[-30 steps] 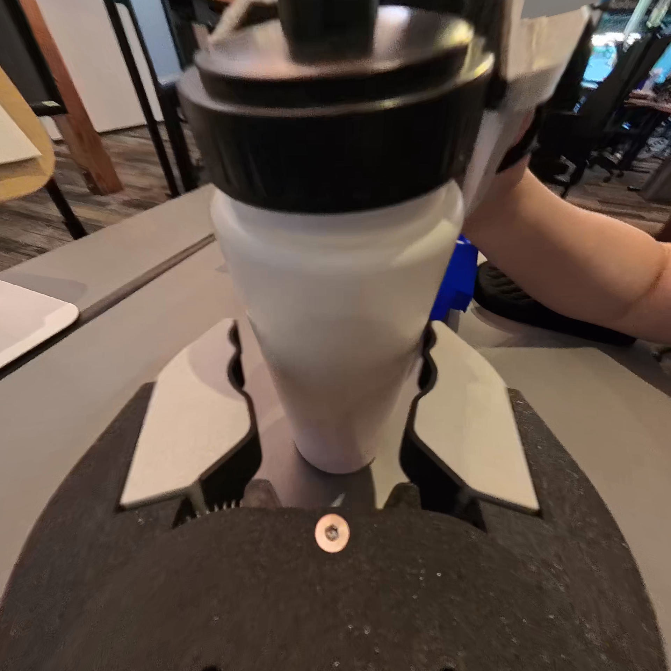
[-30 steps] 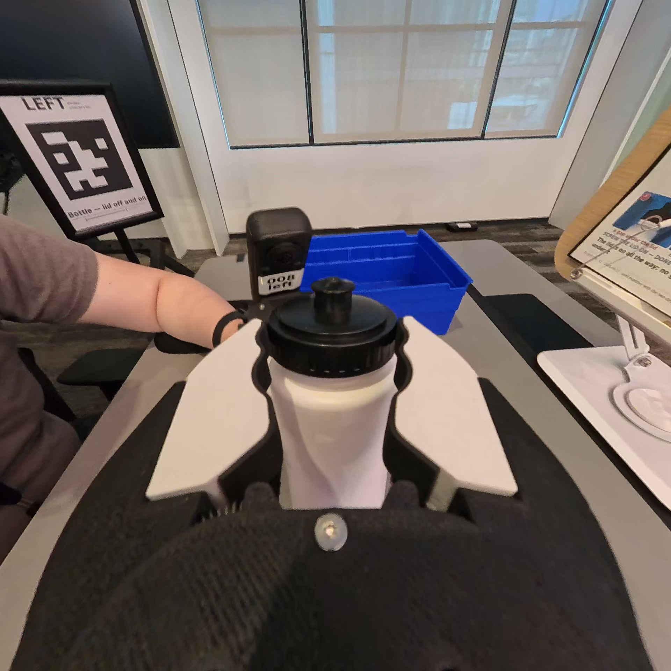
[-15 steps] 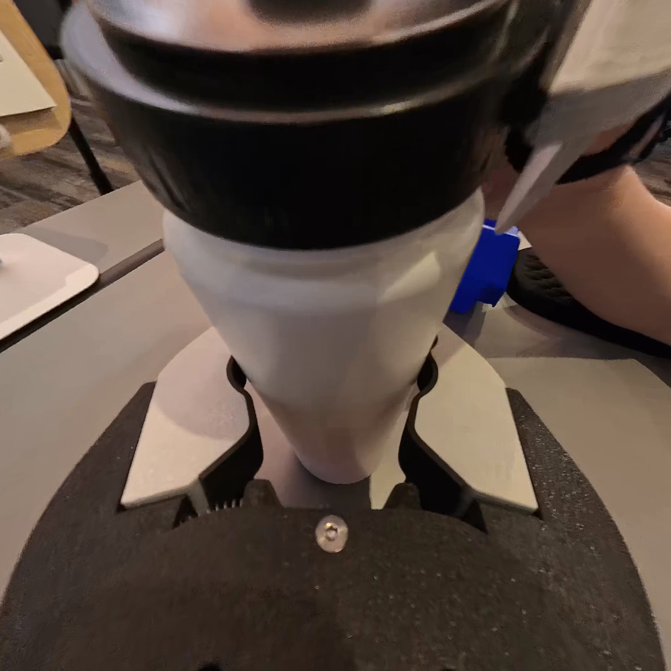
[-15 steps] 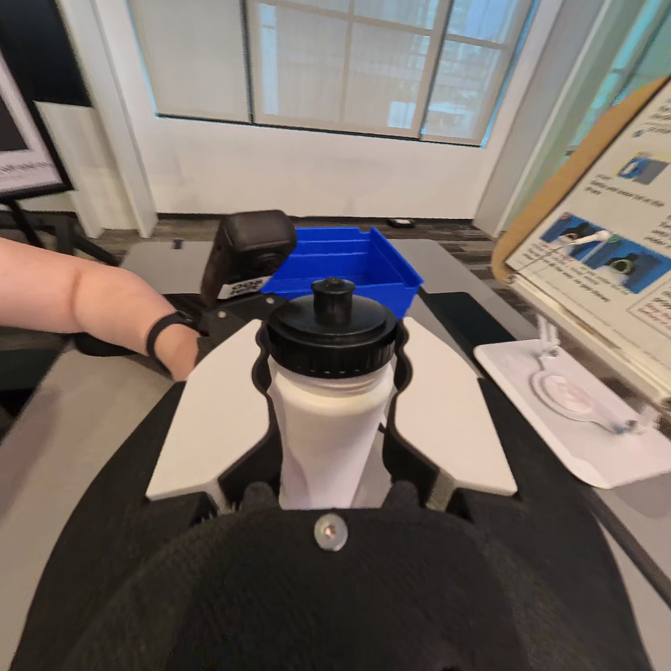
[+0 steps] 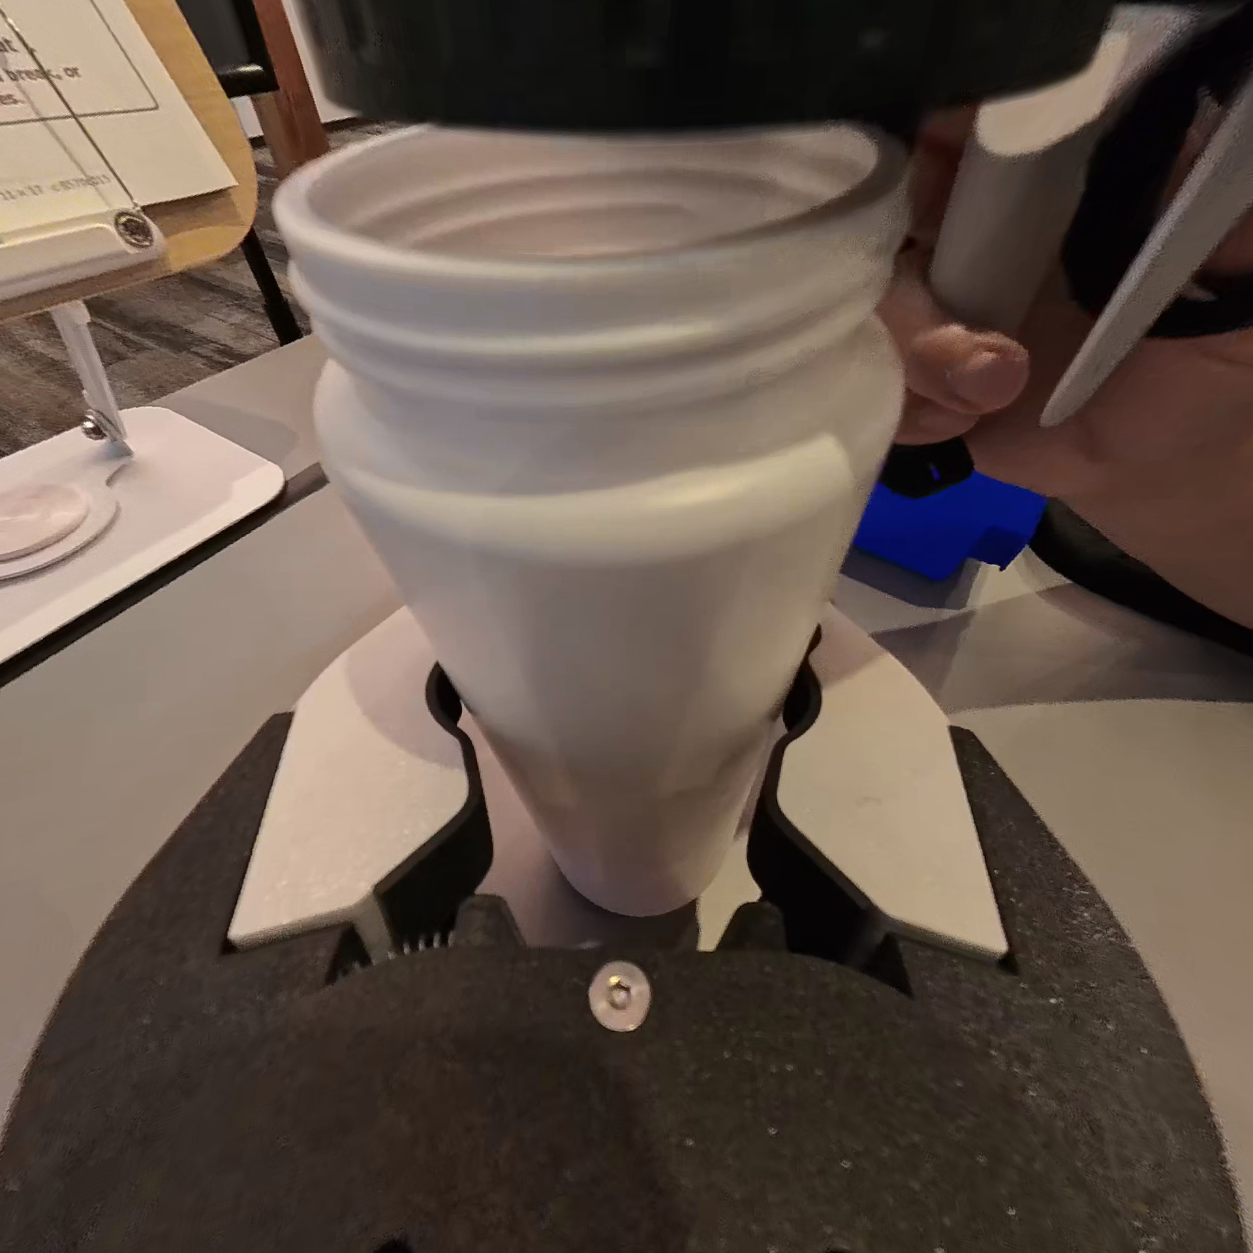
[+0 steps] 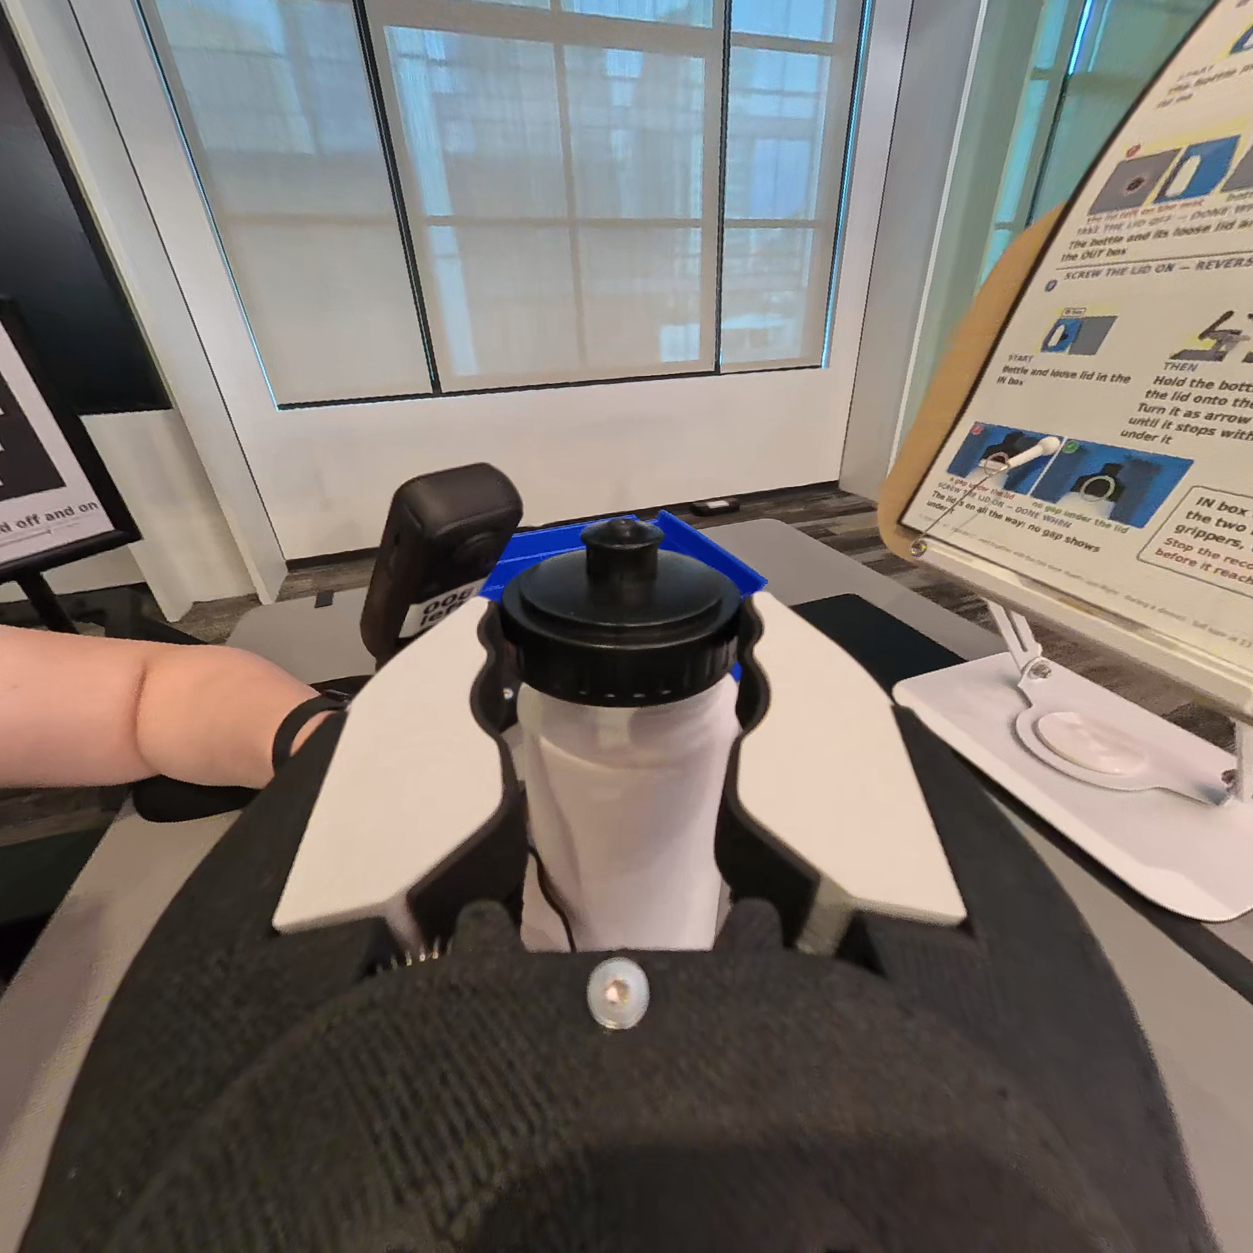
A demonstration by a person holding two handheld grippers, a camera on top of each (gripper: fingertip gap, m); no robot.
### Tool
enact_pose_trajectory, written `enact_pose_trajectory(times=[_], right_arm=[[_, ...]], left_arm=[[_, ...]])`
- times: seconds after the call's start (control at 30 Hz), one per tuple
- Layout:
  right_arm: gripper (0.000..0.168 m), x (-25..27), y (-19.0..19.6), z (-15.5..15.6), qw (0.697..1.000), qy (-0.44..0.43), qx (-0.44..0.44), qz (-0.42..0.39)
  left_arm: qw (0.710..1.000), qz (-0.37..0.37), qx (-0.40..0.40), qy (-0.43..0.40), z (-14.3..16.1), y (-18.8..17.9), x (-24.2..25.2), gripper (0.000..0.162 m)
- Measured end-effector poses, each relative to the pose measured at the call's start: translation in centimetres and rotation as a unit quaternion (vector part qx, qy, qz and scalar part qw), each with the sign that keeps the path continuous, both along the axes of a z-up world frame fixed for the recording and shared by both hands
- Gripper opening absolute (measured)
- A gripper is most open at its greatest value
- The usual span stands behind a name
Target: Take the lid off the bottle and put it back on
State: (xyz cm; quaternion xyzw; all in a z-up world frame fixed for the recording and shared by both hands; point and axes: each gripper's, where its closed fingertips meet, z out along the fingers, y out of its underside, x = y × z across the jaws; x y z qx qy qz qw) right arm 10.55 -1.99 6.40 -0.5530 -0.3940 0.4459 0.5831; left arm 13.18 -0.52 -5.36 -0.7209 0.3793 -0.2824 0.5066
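Your left gripper (image 5: 620, 719) clenched lower body of white plastic bottle (image 5: 610, 542), frame centre, base near grey tabletop (image 5: 169, 712). Bottle's threaded mouth stood bare. Your right gripper (image 6: 620, 651) grasped round black screw lid with spout (image 6: 620, 630), lifted clear above that mouth, top edge of left wrist view. Blue plastic bin (image 5: 942, 525) sat right of bottle. White stand with instruction board (image 6: 1112, 780) occupied right side of right wrist view.

Each gripper (image 5: 624, 685) has pale grey fingers (image 6: 400, 766) with wavy black inner pads, a rough black body and one silver screw (image 6: 617, 993) (dead centre); a black wristband (image 6: 298, 729) too.
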Motion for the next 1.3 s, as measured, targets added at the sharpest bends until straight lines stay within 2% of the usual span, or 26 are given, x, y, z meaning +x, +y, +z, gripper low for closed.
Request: enact_pose_trajectory(times=[0.83, 1.3], right_arm=[[0.068, -0.5, -0.2, -1.1, 0.999, -0.006, 0.05, 0.004], [0.068, -0.4, -0.6, -1.4, 0.997, -0.046, 0.021, 0.053]], left_arm=[[0.999, 0.0, 0.029, 0.024, -0.2, 0.0, -0.1, 0.096], [0.999, -0.038, 0.028, 0.025, -0.3, -0.6, 0.2, 0.096]])
